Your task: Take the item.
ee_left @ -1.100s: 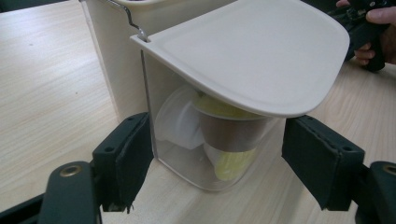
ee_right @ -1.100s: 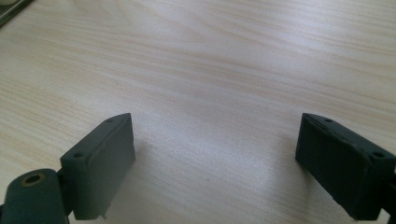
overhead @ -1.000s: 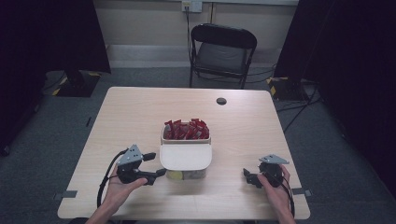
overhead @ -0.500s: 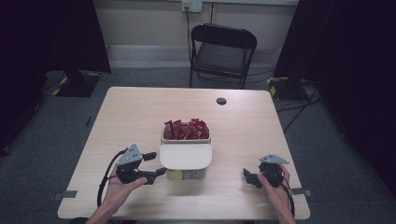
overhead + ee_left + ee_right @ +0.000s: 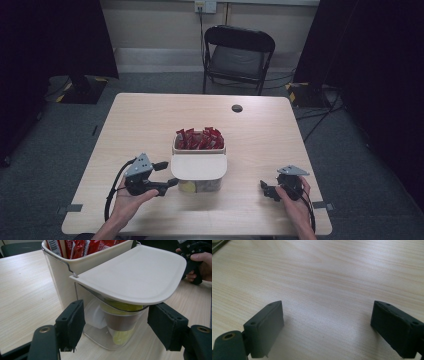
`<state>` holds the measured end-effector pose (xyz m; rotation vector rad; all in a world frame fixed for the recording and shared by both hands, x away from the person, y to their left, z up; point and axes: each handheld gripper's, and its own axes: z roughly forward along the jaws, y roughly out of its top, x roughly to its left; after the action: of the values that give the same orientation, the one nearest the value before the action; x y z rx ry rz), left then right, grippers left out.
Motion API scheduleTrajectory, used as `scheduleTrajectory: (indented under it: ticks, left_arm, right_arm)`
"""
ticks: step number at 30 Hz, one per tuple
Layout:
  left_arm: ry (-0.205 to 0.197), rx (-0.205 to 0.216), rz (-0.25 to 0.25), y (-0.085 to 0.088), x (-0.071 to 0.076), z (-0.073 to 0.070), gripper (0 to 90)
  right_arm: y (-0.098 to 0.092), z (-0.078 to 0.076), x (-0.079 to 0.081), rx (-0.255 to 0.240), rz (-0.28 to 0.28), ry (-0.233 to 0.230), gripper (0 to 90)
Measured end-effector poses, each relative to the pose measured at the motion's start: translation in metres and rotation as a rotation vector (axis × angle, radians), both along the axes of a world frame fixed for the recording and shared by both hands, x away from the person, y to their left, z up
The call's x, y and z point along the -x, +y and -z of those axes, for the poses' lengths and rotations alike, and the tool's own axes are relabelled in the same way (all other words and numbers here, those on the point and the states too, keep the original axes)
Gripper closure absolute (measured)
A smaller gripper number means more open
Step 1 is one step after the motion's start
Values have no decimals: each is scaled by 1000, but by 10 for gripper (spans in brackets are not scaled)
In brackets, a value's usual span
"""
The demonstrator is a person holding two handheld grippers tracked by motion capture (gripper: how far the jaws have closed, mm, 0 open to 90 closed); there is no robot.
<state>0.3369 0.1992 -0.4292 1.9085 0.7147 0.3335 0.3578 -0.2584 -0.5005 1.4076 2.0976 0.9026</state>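
left claw (image 5: 167,174) jaws just narrowed slightly, clear container (image 5: 110,332) between them, untouched

Light wood table (image 5: 150,120) set on grey carpeted floor (image 5: 55,150). Black folding chair (image 5: 239,55) placed beyond far edge, facing table. Pale wall (image 5: 155,22) seen behind, socket (image 5: 205,6) mounted above chair, cable hung below. Dark curtains, possibly screens, stood both sides. Small dark round spot (image 5: 237,108) noted near far table edge.

cream bin (image 5: 199,150) mid-table, its flat lid (image 5: 199,167) overhanging nearward, bare tabletop (image 5: 260,135) all around
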Motion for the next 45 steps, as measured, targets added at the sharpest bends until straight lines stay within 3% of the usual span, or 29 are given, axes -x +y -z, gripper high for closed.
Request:
scheduleTrajectory:
  ticks: [8, 11, 17, 23, 36, 45]
  left_arm:
    - [-1, 5, 1, 1, -1, -1, 271]
    - [-9, 6, 23, 0, 0, -3, 328]
    - [-20, 20, 13, -1, -1, -5, 320]
    - [-27, 6, 11, -1, 1, -7, 354]
    - [-25, 29, 10, 0, -2, -13, 323]
    - [-42, 39, 22, -1, -2, -19, 353]
  right_arm:
    - [0, 0, 0, 0, 0, 0, 105]
    - [0, 0, 0, 0, 2, 0, 103]
    - [0, 0, 0, 0, 2, 0, 102]
    - [0, 0, 0, 0, 2, 0, 101]
    - [0, 0, 0, 1, 2, 0, 101]
    - [0, 0, 0, 1, 2, -1, 100]
